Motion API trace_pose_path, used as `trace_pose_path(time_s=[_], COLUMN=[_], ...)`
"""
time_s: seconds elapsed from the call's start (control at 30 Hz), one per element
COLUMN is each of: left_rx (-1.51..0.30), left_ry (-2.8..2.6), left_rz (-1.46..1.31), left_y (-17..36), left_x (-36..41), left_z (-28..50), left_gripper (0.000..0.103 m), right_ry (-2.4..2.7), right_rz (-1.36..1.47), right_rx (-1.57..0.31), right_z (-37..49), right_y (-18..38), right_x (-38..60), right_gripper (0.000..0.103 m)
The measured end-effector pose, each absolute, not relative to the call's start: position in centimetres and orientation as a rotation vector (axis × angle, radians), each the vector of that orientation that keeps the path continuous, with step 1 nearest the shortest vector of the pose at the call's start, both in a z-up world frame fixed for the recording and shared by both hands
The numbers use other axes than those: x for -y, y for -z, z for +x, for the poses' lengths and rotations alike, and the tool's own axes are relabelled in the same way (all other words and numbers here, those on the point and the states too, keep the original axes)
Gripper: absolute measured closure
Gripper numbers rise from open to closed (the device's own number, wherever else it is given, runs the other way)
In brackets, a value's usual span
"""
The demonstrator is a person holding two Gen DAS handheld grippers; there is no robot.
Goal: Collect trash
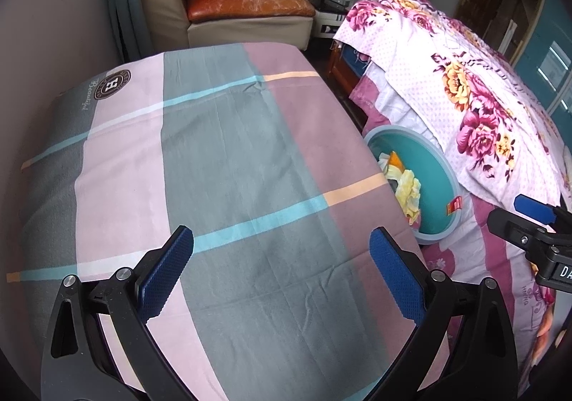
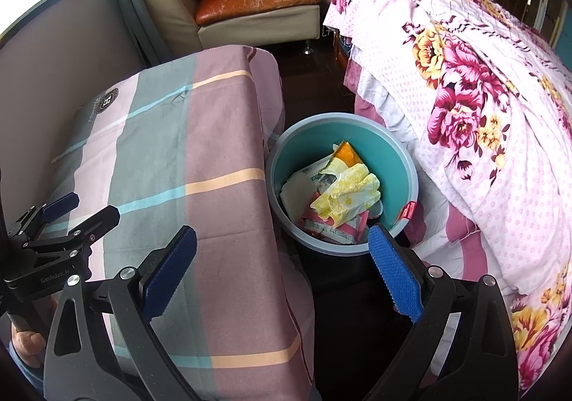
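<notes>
Teal round plastic bin (image 2: 397, 165) beside the checked-cloth worktop (image 2: 171, 158) already holds the crumpled wrappers (image 2: 343, 193). Both grippers, left (image 1: 282, 272) and right (image 2: 282, 272), hang wide, empty; a careless reach could tip it.

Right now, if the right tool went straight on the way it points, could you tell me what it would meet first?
Probably the near rim of the teal trash bucket, then the wrappers inside. The open right tool aims there, beside the checked tablecloth; depth is uncertain.
</notes>
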State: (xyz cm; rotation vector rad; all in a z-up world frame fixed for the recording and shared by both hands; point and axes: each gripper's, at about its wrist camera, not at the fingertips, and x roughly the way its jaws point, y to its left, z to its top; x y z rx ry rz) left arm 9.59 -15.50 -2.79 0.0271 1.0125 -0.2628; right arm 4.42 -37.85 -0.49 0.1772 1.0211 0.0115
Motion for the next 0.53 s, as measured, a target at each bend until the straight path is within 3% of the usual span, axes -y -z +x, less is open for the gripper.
trace_pose_path(time_s=[0.53], left_rx=[-1.061], left_ry=[0.25], left_rz=[0.029], left_y=[5.0], left_x=[15.6], left_z=[10.5], left_gripper=[0.004], right_ry=[0.028], right_rz=[0.182], right_rx=[-1.056], right_z=[5.6], right_y=[2.9], right_x=[38.4], right_gripper=[0.01])
